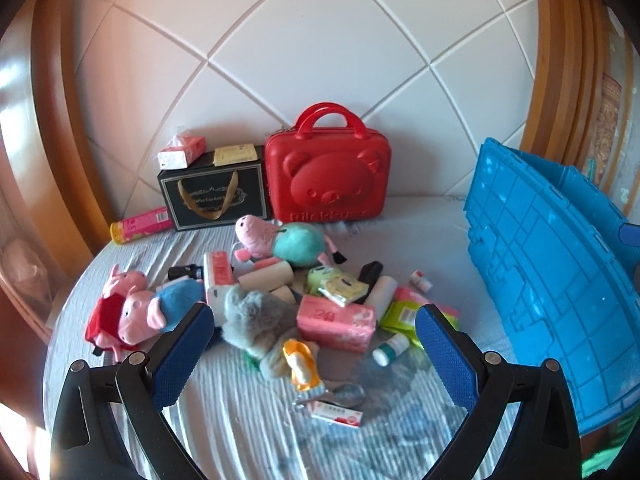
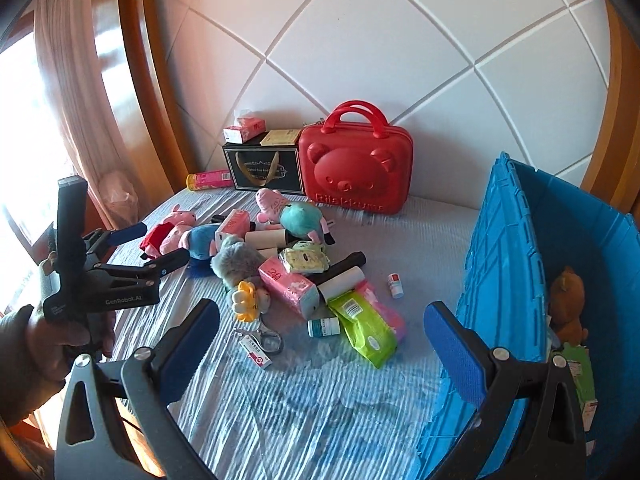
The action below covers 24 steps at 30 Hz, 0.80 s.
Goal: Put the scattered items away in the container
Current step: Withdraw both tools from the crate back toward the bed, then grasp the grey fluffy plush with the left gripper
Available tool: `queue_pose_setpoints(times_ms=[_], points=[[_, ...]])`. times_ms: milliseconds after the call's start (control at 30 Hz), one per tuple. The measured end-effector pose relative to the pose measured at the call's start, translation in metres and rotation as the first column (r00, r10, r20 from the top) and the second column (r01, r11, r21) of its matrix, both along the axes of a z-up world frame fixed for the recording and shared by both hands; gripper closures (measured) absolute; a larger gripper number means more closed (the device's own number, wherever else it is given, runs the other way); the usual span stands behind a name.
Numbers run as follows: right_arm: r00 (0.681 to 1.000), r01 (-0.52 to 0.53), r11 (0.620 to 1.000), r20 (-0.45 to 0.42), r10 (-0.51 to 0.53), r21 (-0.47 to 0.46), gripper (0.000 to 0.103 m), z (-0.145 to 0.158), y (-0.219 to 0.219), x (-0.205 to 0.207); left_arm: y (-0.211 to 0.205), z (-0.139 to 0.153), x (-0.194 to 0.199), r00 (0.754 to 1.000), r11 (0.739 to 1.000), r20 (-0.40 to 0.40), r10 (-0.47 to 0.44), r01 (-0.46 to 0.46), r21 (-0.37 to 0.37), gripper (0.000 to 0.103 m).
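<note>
Both sets of tongs hang above a bed point(image 2: 320, 420) with a pale striped cover, and both stand wide with nothing between their blue pads. The left tongs point(image 1: 314, 322) point at the heap of scattered items in the middle of the bed; in the right wrist view they show at the left edge point(image 2: 160, 248), held in a hand point(image 2: 48, 344). The right tongs point(image 2: 320, 322) hover nearer the front, just beside the blue crate point(image 2: 500, 264) that stands at the right side of the bed.

In the heap lie a grey plush point(image 1: 248, 316), a pink tissue pack point(image 1: 336, 322), a green wipes pack point(image 2: 366, 328), a small white bottle point(image 2: 324, 327), a red-and-white medicine box point(image 2: 256, 356) and two pig plush toys point(image 1: 140, 312) at the left. A brown teddy point(image 2: 566, 304) already sits inside the crate.

Against the quilted headboard point(image 2: 380, 40) stand a red bear case point(image 2: 356, 168) and a black gift box point(image 2: 262, 172), touching side by side.
</note>
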State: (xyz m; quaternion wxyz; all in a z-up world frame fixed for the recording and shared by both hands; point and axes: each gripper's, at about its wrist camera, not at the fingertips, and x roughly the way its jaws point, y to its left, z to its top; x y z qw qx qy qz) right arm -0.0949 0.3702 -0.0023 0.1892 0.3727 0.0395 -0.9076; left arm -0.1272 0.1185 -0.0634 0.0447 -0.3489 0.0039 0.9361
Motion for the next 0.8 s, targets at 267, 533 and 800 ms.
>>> queue_pose_setpoints(times_ms=[267,533,800], points=[[0.996,0.027,0.999,0.079,-0.030,0.040,0.000,-0.066,-0.028,-0.030,-0.032,-0.055,-0.044,0.999,1.000,0.042,-0.020,0.020,0.007,0.001],[0.989,0.025,0.999,0.142,-0.030,0.035,0.000,-0.125,-0.059,-0.060,-0.041,-0.118,-0.086,0.996,0.999,0.080,-0.037,0.038,-0.008,0.001],[0.986,0.007,0.998,0.166,-0.016,0.056,0.000,-0.174,-0.090,-0.082,-0.053,-0.163,-0.119,0.992,1.000,0.125,0.015,-0.014,-0.011,0.003]])
